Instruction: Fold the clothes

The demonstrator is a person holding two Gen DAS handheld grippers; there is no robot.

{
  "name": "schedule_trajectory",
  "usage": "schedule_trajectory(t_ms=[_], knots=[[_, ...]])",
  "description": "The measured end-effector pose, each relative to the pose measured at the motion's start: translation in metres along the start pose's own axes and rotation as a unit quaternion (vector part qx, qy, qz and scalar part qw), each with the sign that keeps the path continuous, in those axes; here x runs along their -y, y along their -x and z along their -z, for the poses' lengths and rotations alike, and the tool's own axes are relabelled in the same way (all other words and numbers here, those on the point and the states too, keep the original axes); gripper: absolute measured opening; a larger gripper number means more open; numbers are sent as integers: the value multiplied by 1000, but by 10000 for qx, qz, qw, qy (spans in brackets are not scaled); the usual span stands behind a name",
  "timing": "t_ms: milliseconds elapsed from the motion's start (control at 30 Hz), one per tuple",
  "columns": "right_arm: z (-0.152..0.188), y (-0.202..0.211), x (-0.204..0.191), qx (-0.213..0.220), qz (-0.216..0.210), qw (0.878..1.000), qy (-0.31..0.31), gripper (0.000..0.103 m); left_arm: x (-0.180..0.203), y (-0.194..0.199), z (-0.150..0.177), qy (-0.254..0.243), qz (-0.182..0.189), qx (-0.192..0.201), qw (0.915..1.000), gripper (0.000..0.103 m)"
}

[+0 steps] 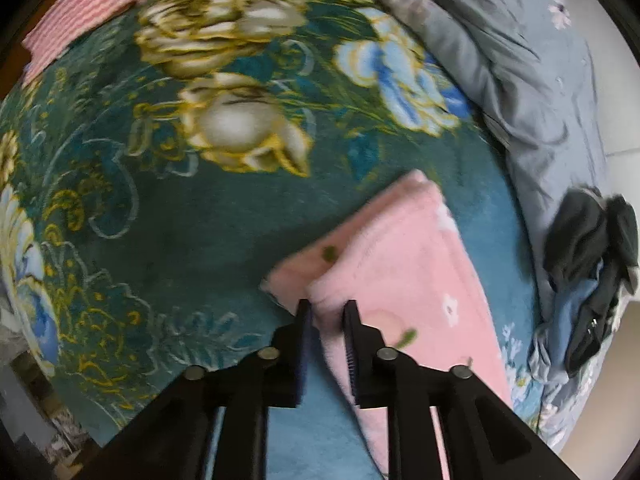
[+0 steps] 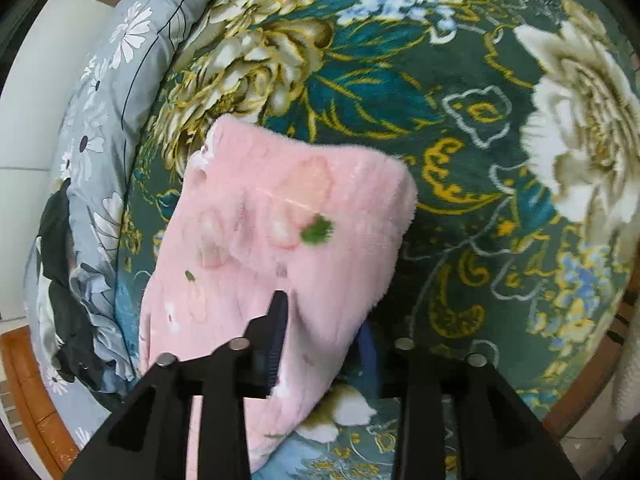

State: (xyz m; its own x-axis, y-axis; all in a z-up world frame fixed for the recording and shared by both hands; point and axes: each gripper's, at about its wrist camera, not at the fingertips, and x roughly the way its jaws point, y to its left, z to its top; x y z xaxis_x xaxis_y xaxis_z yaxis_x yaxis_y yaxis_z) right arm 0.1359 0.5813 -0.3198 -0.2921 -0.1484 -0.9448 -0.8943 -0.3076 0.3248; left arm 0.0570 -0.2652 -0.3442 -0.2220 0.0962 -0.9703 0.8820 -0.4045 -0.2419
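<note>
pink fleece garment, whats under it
The pink fleece garment lies on the green floral blanket, which shows all around it. Whatever is beneath its folded layers is covered.

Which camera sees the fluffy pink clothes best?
The right wrist view: the fluffy pink fleece garment fills the middle, folded edge and green spots clear. The left wrist view shows only a narrower, blurrier strip of it beside the gripper.
</note>
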Motion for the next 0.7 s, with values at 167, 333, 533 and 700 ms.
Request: schedule_trajectory(t_ms=[167,333,533,700], knots=[[5,30,-9,254,125,9996,18,43,-9,9,-13,164,183,95,9997,27],[25,41,-78,232,-101,9950,961,43,42,6,-32,-1002,201,14,9948,45],[69,-14,-193,-521,-49,9626,2659,49,108,-27,-44,-2574,-504,-228,9647,53],[116,-74,-272,-1120,211,9098,3992,49,129,-57,-50,-3077,-764,-450,9473,54]])
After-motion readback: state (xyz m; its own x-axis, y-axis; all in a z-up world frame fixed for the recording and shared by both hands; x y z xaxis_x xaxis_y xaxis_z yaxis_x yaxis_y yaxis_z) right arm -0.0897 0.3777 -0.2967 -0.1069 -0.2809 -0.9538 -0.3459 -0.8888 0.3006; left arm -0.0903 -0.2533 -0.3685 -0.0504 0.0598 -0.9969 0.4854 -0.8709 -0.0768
